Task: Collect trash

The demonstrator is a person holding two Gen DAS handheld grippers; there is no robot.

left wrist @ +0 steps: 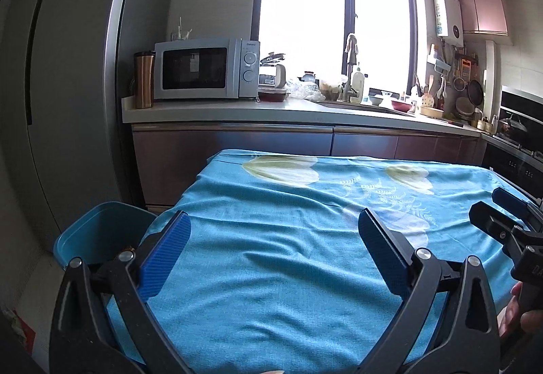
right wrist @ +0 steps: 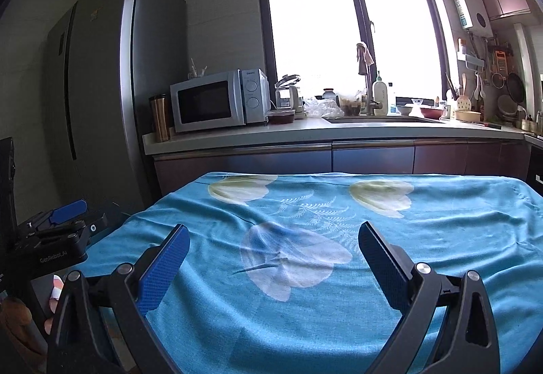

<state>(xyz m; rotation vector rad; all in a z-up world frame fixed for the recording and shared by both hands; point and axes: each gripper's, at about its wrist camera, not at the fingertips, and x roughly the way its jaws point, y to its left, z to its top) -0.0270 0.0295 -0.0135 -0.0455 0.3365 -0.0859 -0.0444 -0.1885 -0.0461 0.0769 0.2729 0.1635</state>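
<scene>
Left wrist: we see left gripper point(left wrist: 273, 221) spread, empty, over cloth point(left wrist: 288, 238); bin point(left wrist: 98, 228) left.
Right wrist: right gripper point(right wrist: 273, 235) spread, empty.

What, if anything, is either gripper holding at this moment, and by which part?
Nothing is held. The left gripper and the right gripper are both open, with only the blue tablecloth showing between their fingers.

Bright window point(left wrist: 336, 11) behind kitchen counter point(left wrist: 237, 109)
</scene>
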